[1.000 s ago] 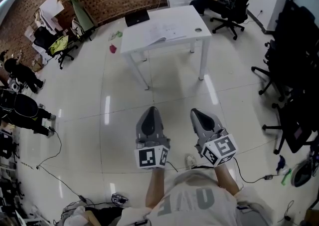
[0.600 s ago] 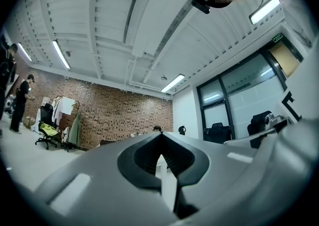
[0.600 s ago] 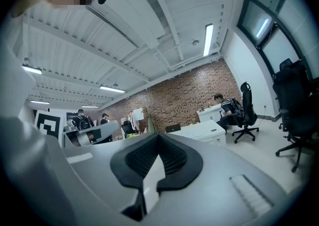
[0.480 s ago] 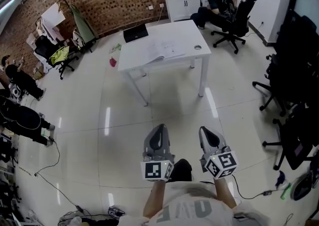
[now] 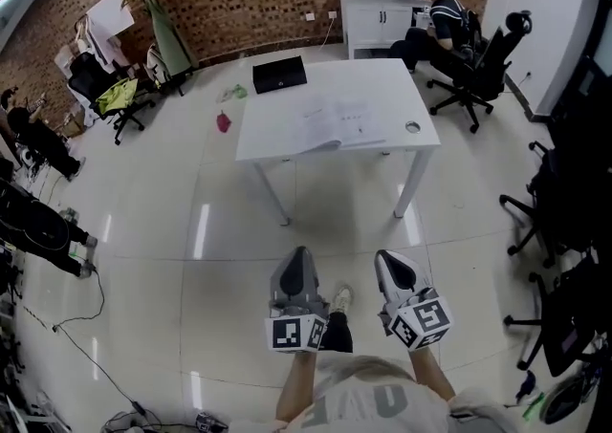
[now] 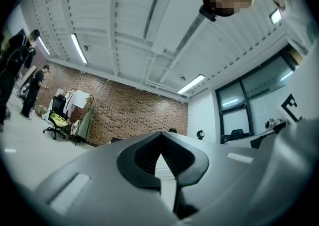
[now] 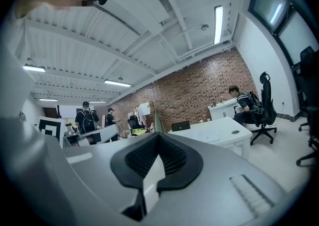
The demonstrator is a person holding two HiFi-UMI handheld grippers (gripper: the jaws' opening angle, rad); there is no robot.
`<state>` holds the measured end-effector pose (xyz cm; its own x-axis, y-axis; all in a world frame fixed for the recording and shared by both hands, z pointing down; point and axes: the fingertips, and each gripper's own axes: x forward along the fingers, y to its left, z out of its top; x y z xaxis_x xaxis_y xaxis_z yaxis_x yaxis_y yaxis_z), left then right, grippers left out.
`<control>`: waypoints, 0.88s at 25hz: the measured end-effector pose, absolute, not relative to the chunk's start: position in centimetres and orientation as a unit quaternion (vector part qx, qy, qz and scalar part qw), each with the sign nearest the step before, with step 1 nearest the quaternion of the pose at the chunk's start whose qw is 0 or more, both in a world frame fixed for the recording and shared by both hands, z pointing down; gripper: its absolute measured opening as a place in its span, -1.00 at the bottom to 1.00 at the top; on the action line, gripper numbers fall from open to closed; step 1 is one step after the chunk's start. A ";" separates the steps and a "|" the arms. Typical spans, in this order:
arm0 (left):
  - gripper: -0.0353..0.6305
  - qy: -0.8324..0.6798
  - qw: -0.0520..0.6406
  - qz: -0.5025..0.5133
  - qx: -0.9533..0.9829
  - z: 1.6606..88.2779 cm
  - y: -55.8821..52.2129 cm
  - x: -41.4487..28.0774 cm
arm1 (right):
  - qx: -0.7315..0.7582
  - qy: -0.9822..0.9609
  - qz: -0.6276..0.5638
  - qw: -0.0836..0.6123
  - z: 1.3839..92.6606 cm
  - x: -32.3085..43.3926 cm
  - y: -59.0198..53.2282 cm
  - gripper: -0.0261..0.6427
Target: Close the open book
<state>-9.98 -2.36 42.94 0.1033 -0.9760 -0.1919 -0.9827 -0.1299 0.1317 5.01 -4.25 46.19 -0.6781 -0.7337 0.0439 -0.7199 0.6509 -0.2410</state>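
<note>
**Both grippers empty, book open on worktop**

Left gripper (image 5: 296, 257) and right gripper (image 5: 390, 259): jaws together, nothing between them. They're side by side over the floor, well short of the white worktop (image 5: 382, 87). Open book (image 5: 342, 125) lies flat near its front edge. Black laptop (image 5: 279, 75) sits at the far-left corner.

The open book (image 5: 344, 127) flat on the white table (image 5: 285, 118)

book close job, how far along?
Done: nothing; the open book lies spread on the white table. In hand: nothing; the left gripper and right gripper have jaws together, empty, over the floor short of the table. Left: reach the table, fold one half over, shut it.
</note>
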 end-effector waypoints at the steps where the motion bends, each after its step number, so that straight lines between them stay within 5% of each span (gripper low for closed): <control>1: -0.88 0.667 0.023 0.106 -0.737 42.9 -4.5 -11.1 | -0.398 0.910 -0.115 0.028 45.9 3.8 -6.5 -0.91; 11: -0.87 0.686 0.058 0.051 -0.723 40.6 -24.2 -18.3 | -0.433 0.895 -0.101 0.037 43.2 -0.8 -25.6 -0.91; 22: -0.88 0.691 0.088 -0.020 -0.718 42.1 -37.0 -16.0 | -0.410 0.900 -0.144 0.036 45.3 0.3 -39.2 -0.91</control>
<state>-15.97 -36.96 42.05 0.0455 -0.9946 -0.0933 -0.9876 -0.0307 -0.1540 0.27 -39.16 45.29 -0.6606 -0.7489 0.0532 -0.7282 0.6219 -0.2879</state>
